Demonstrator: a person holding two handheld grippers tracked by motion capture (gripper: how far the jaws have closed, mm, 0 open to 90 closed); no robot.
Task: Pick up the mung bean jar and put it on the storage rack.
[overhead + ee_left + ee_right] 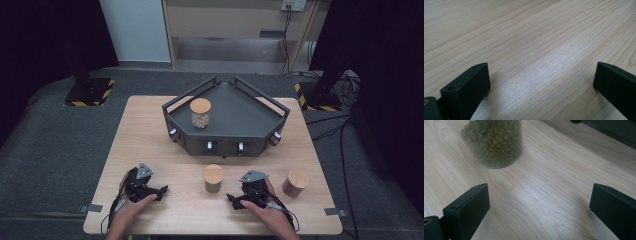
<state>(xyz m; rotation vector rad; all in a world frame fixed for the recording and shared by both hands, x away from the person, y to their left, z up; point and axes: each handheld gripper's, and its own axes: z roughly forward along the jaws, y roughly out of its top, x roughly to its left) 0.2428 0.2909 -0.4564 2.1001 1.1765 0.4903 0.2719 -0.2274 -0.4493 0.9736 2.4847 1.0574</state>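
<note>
Three small glass jars with round wooden lids are in the high view. One with pale contents [200,113] stands inside the dark angular tray [250,112] at the back. A jar of green beans [213,178] stands on the table in front of the tray, blurred in the right gripper view as green beans [494,142] ahead and left of the jaws. A jar with reddish-brown contents [295,182] stands at the right. My left gripper [162,190] rests open on the table, left of the green jar, jaws wide over bare wood [541,80]. My right gripper [231,199] rests open just right of that jar [539,202].
The light wooden table [150,130] carries the tray at its back middle. The tray has raised rails and small knobs [209,146] along its front face. Dark floor, black stands [90,90] and cables surround the table.
</note>
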